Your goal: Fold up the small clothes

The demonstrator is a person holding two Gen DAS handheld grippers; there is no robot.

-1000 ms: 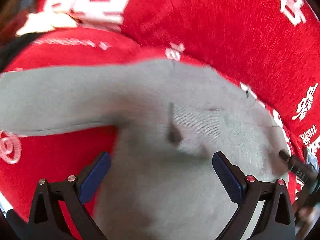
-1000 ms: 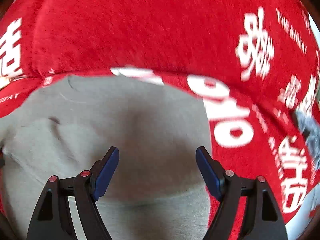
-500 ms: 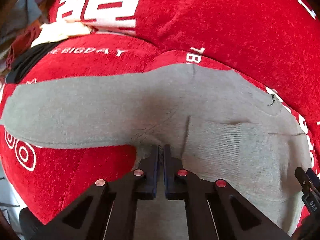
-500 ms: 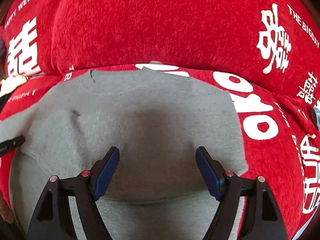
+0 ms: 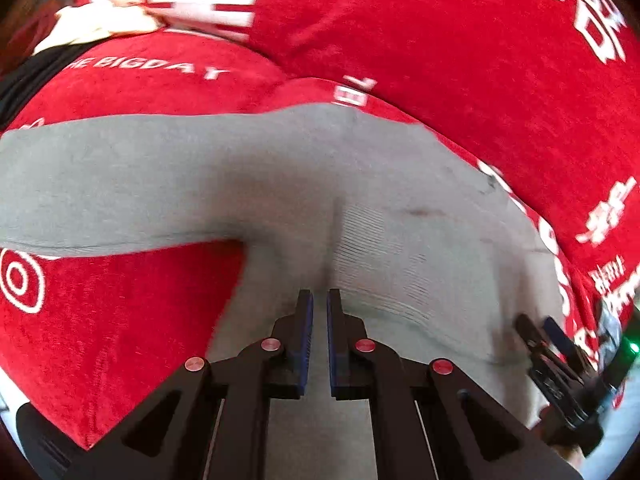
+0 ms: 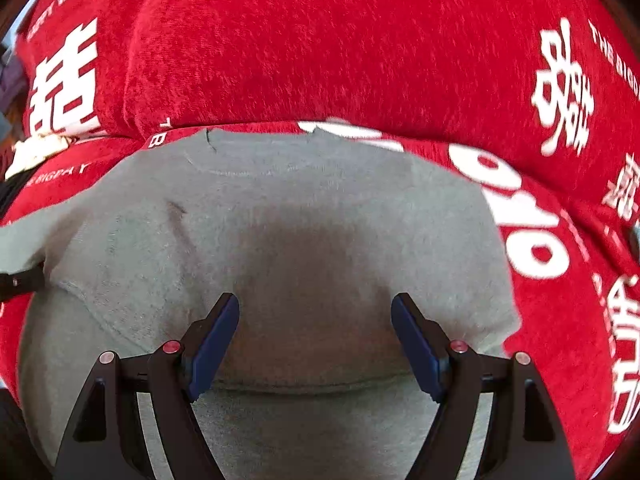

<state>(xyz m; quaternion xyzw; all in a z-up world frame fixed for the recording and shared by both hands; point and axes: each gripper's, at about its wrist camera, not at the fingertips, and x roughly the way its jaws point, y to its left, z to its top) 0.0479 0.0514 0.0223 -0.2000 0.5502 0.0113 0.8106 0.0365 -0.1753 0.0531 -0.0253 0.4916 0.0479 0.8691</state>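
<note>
Covering everything underneath: red blanket (image 5: 440, 60) with white lettering, soft, likely to drag under any pull. Spread flat on it, grey sweater (image 6: 320, 208), one sleeve (image 5: 100, 184) stretched out sideways, probably next to fold in. Hovering wide open over the lower body, right claw (image 6: 315, 336), gripping nothing. Nearly closed by the armpit, left claw (image 5: 317, 320); cloth between the pads impossible to confirm. Bunched at the far edge, other clothes (image 5: 92, 28), well apart.

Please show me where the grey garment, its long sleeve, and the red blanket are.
grey garment (image 6: 320, 208): right wrist view, middle of the body.
long sleeve (image 5: 120, 184): left wrist view, mid-sleeve.
red blanket (image 6: 320, 48): right wrist view, bare upper part.
</note>
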